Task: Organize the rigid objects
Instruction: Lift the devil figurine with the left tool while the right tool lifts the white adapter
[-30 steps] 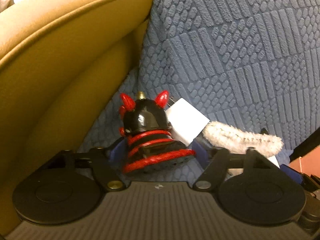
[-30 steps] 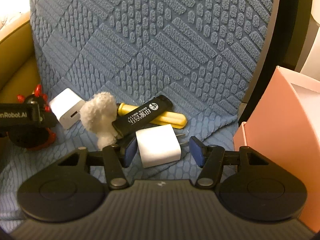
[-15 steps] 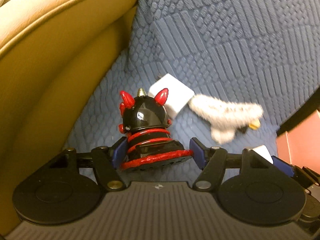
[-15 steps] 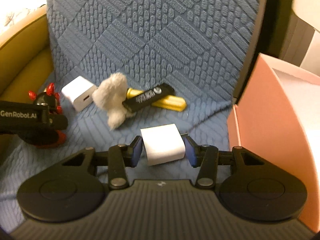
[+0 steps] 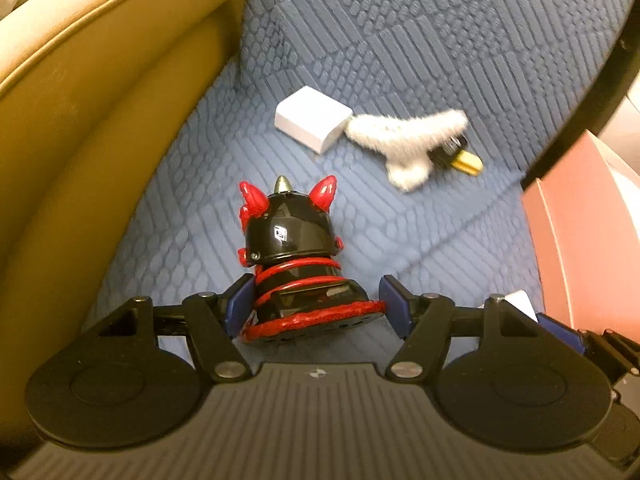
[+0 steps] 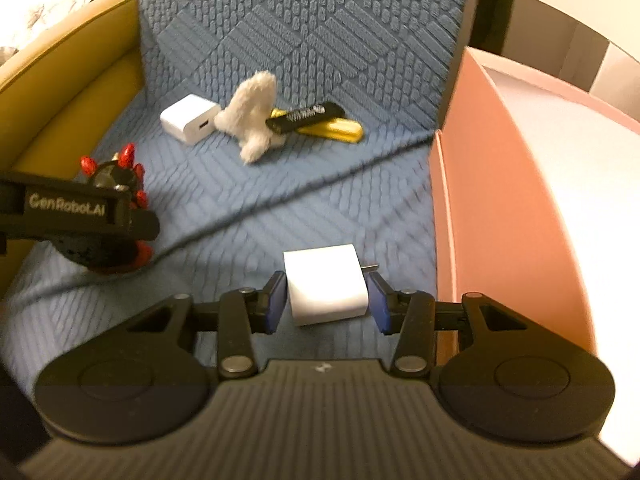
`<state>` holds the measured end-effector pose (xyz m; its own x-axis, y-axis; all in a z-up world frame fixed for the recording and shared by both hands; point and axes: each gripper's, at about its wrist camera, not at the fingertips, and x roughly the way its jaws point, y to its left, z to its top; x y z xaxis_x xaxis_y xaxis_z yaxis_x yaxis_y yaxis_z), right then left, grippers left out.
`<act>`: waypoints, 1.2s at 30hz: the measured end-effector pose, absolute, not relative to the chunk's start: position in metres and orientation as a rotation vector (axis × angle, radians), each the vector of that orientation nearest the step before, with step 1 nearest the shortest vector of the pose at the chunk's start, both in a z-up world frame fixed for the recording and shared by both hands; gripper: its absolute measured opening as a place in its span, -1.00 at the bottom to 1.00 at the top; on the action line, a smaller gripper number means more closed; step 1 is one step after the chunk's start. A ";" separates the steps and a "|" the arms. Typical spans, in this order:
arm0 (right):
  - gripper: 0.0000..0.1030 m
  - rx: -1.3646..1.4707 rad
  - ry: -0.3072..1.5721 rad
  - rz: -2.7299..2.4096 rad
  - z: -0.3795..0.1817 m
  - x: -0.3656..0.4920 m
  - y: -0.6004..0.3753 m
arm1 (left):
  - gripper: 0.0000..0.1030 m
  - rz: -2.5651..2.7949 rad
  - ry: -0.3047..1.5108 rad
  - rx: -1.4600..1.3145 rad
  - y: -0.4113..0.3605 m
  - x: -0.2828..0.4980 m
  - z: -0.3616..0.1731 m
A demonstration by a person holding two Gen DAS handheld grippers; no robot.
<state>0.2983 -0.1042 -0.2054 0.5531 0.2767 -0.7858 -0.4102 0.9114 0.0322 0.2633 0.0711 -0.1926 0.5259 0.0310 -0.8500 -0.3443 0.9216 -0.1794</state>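
Left wrist view: the left gripper (image 5: 312, 304) clamps the toy (image 5: 294, 256) at its wide base, likely to carry it upright above the seat (image 5: 400, 60).

Right wrist view: the right gripper (image 6: 326, 300) pinches a charger (image 6: 326, 284) by its flat sides, just beside the pink box (image 6: 492, 184), whose visible interior appears empty.
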 end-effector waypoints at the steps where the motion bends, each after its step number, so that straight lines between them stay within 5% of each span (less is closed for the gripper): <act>1: -0.09 -0.165 0.899 0.416 -0.204 0.292 -0.107 | 0.40 0.222 1.002 -0.355 0.070 0.258 -0.192; 12: -0.12 -0.225 0.894 0.447 -0.201 0.248 -0.115 | 0.40 0.182 1.023 -0.392 0.068 0.217 -0.184; 20: -0.04 -0.208 0.885 0.447 -0.198 0.251 -0.114 | 0.62 0.167 1.007 -0.485 0.079 0.218 -0.183; 23: 0.11 -0.212 0.872 0.438 -0.198 0.252 -0.114 | 0.62 0.180 0.985 -0.507 0.080 0.217 -0.180; 36: 0.03 -0.220 0.883 0.418 -0.206 0.265 -0.110 | 0.57 0.242 0.998 -0.456 0.092 0.237 -0.189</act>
